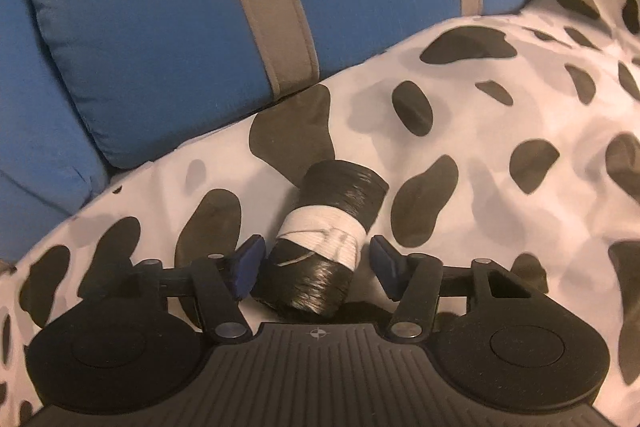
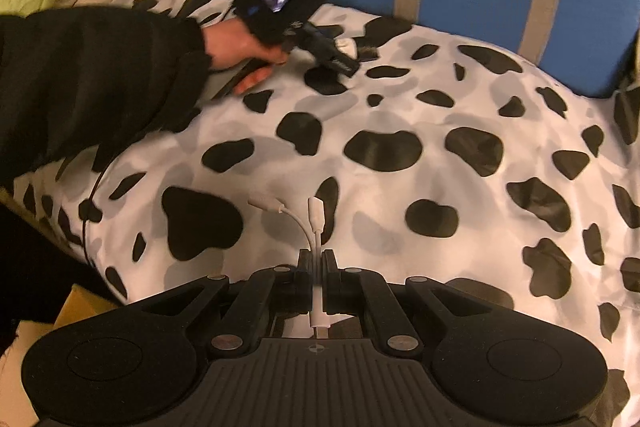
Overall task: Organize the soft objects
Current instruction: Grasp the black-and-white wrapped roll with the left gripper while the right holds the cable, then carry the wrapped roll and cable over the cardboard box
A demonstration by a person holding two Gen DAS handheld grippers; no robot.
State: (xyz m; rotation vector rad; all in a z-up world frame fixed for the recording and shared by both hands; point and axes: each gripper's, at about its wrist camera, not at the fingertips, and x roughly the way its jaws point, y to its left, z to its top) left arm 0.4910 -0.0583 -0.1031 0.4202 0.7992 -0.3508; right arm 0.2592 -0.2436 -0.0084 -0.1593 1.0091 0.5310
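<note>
On the cow-print duvet [image 1: 460,115], left gripper [image 1: 316,263] spread wide astride a black roll [image 1: 336,227], soft, light; best taken at its white band [image 1: 320,239]; right gripper [image 2: 316,267] pinches a white adapter cable [image 2: 314,223].

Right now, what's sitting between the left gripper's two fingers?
A black roll wrapped with a white band lies on the cow-print cover, between the open left gripper, per the left wrist view.

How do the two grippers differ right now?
The left gripper is open, its blue-padded fingers on either side of a black roll banded in white; the right gripper is shut on a white cable. The roll lies on the spotted cover, not yet clamped, whereas the cable is pinched, its two plugs sticking out ahead. Both sit over the same cover, facing blue cushions.
</note>
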